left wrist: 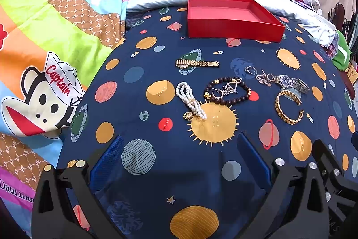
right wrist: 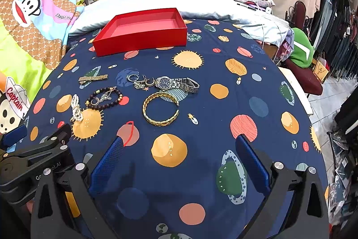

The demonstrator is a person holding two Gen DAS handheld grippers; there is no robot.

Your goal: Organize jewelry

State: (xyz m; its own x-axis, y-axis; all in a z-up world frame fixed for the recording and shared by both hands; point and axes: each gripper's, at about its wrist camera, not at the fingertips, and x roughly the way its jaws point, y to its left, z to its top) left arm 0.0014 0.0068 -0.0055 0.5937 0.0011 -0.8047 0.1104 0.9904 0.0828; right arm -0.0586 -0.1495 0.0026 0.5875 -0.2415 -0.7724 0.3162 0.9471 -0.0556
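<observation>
Shiny metal and beads on printed cloth

The gold cuff [right wrist: 160, 110] and silver watch [right wrist: 176, 83] look like polished metal; the pearl strand [left wrist: 190, 100] is glossy, the dark bead bracelet [left wrist: 228, 91] smooth. The red box [right wrist: 143, 31] looks like matt card, the planet-print sheet [right wrist: 223, 104] like soft cloth.

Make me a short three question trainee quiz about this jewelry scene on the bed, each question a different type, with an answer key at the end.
1. True or false: the red box already holds jewelry.
2. Multiple choice: which piece lies closest to the right gripper? A) gold watch B) gold cuff bangle C) pearl bracelet
3. Fill in: the silver watch has a ____ dial.

Key:
1. False; the box is empty.
2. B.
3. Dark.

Both the right gripper and the left gripper are open and holding nothing.
</observation>
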